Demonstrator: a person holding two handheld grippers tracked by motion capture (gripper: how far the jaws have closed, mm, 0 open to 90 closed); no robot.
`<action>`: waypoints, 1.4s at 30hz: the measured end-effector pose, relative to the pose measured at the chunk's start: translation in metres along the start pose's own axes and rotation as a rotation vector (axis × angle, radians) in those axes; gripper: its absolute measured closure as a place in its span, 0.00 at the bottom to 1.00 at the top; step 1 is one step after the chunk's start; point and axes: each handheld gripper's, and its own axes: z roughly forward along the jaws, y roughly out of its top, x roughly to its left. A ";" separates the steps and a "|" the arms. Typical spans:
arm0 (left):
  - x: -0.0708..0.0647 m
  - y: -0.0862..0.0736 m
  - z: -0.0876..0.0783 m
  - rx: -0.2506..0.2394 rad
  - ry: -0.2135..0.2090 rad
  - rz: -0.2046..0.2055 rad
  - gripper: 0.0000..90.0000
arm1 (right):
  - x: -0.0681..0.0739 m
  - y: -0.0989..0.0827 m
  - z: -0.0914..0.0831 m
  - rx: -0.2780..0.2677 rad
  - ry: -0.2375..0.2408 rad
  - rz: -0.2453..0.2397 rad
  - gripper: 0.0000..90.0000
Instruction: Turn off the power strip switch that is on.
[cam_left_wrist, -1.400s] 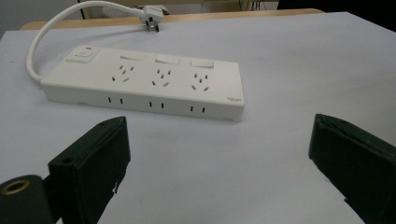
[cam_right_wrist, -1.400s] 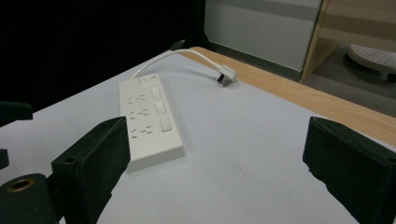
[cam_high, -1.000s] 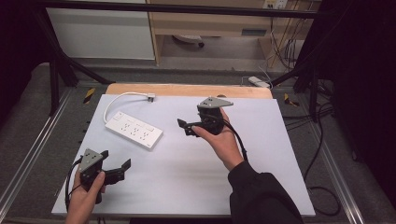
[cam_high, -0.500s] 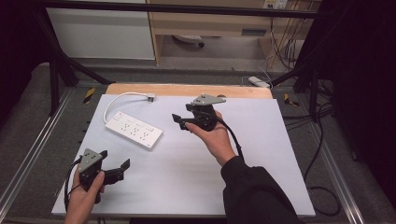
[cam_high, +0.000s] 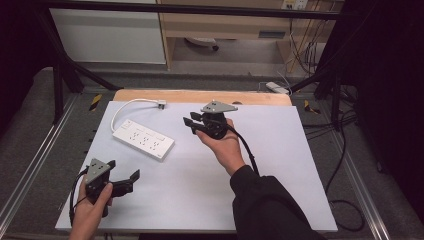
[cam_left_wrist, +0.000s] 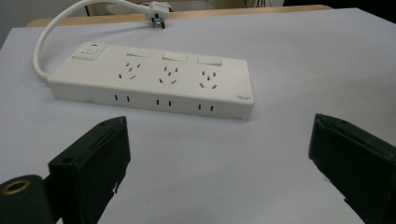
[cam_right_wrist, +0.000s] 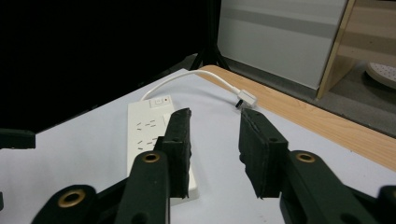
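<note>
Closing its 2 black jaws partway, the right gripper (cam_high: 192, 123) has just squeezed in from a wide gap to a small one, and nothing sits between the jaws. It hangs in the air above the white table cover (cam_high: 280, 165), a little nearer the power strip (cam_high: 143, 139) than a second ago. The power strip lies flat on the cover, to the left of this gripper and well apart from it. Its white cord (cam_high: 131, 104) curls round to the plug (cam_high: 161, 104), which rests near the wooden edge (cam_high: 200, 96) at the back. In the right gripper view, the plug (cam_right_wrist: 246, 99) shows just past the jaw tips, so this gripper looks like it is lining up with the plug, ready to pinch it. That is a guess. The left gripper (cam_high: 125, 182) rests low at the front left, in the same spot as before. Its jaws stand wide apart and hold nothing. In the left gripper view, the power strip (cam_left_wrist: 154, 81) lies in front of it, not touched. So nothing is picked up yet.
</note>
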 end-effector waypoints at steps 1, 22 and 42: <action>0.000 0.000 0.000 0.000 0.003 0.003 0.06 | 0.000 0.000 0.000 0.000 0.000 0.000 0.74; 0.002 0.001 -0.001 -0.009 0.008 0.006 0.06 | 0.018 -0.009 0.039 0.012 0.047 -0.001 0.99; 0.001 0.001 -0.001 -0.007 0.000 0.008 0.06 | 0.013 -0.022 0.068 0.008 0.035 0.039 1.00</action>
